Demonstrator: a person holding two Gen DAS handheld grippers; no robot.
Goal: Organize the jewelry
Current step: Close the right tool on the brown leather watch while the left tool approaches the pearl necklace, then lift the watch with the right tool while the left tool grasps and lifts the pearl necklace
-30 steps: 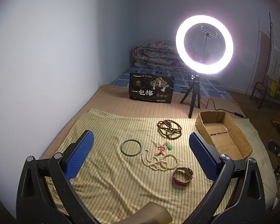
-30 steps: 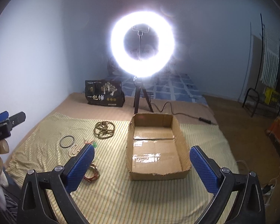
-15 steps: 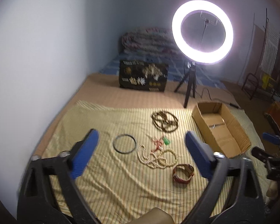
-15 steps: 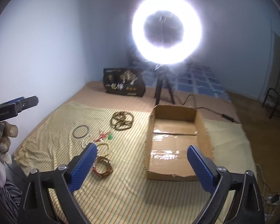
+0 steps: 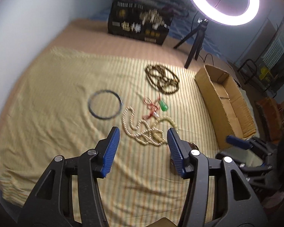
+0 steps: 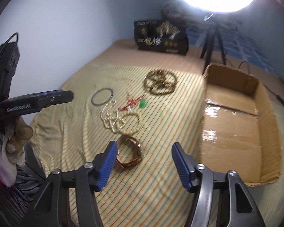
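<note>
Jewelry lies on a striped yellow cloth (image 5: 47, 104): a dark bangle (image 5: 104, 104), a pearl necklace (image 5: 145, 130), a red cord with a green pendant (image 5: 163, 106), a brown bead necklace (image 5: 162, 79) and a brown watch (image 6: 129, 154). An open cardboard box (image 6: 236, 124) stands to the right. My left gripper (image 5: 143, 141) is open, just short of the pearl necklace. My right gripper (image 6: 143, 158) is open, just short of the watch (image 5: 193, 145), which the left finger half hides in the left wrist view.
A ring light on a tripod (image 5: 223, 1) and a black printed box (image 5: 140, 24) stand at the back of the bed. A wall runs along the left. A metal rack (image 5: 255, 70) stands on the floor at the right.
Both grippers have moved forward and down toward the jewelry and their jaws have narrowed. The left one closed in on the pearls, the right one on the watch.
</note>
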